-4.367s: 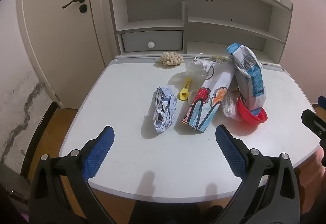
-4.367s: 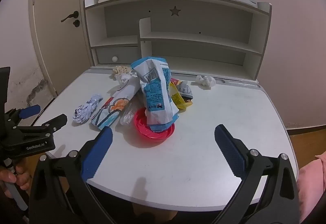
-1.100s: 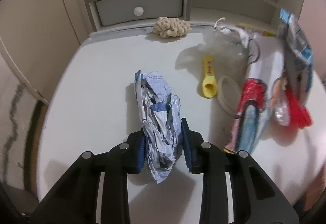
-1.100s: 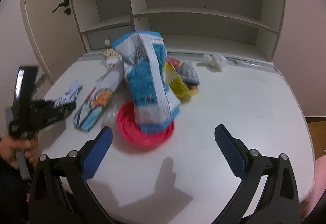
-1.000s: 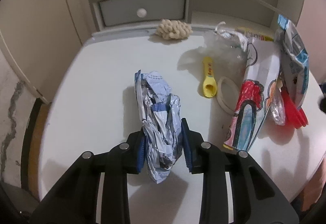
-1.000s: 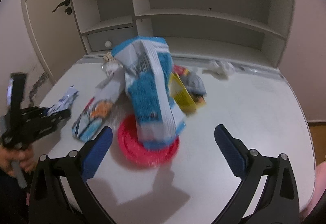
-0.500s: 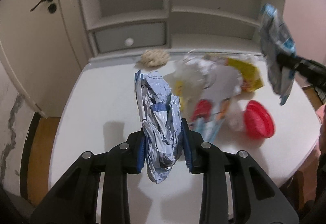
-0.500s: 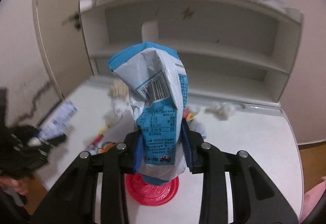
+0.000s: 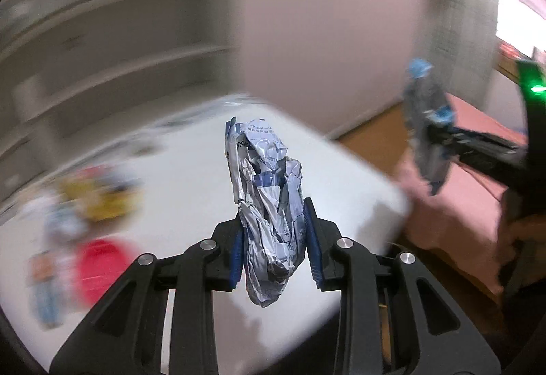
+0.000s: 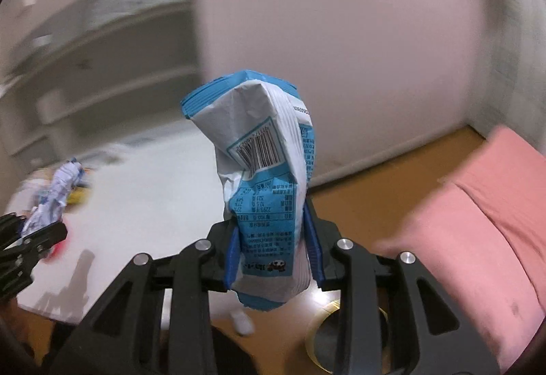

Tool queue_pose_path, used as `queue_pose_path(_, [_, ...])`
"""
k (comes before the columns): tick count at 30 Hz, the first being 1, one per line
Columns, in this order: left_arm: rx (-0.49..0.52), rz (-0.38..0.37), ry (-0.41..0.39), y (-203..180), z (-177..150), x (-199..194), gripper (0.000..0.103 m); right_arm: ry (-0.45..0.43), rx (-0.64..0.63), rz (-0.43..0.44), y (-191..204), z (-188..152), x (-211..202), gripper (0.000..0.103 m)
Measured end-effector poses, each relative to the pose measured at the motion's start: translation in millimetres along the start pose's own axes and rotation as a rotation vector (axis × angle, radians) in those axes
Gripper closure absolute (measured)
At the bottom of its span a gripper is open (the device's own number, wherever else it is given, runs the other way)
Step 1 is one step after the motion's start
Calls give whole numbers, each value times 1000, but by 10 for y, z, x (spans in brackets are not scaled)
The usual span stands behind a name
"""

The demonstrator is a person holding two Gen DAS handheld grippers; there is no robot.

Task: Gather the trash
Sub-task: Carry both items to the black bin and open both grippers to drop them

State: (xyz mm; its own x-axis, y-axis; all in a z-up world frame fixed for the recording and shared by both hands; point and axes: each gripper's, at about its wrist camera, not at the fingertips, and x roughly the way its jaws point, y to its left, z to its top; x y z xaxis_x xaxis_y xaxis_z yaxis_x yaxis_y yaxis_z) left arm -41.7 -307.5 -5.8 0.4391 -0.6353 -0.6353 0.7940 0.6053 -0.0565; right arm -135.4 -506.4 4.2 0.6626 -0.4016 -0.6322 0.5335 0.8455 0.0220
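Both clamped — right gripper (image 10: 273, 259) on upright blue snack bag (image 10: 269, 190), round bin opening (image 10: 336, 337) just below; left gripper (image 9: 274, 248) on crumpled wrapper (image 9: 269, 204), farther off over the table (image 9: 184, 184).

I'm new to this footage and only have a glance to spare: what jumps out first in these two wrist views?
Each gripper is clamped on a piece of trash held up in the air. The left gripper grips a crumpled silver-blue wrapper above the white table. The right gripper grips a blue and white snack bag, barcode showing, over the wooden floor beside a pink cushion. The background is motion-blurred.
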Motion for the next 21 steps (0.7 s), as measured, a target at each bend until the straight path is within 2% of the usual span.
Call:
queue_pose_path(4, [118, -184, 20, -912, -18, 424, 73, 55, 115, -151, -801, -358, 163, 70])
queue_pose_path(7, [201, -306, 51, -1517, -171, 789, 73, 115, 196, -196, -1267, -632, 393, 70])
queue_pose_path(9, [216, -368, 112, -1778, -306, 1131, 73, 166, 242, -211, -1514, -850, 604, 70])
queue_pose_path(13, [238, -379, 224, -2051, -579, 1824, 73, 339, 321, -227, -1873, -1425, 1171, 70])
queue_pose_path(17, [212, -369, 377, -2183, -893, 2599, 73, 503, 402, -223, -2214, -2015, 1586, 70])
queue_pose_path(21, [184, -362, 469, -2203, -1138, 3090, 73, 592, 458, -209, -2361, -2430, 1755, 70])
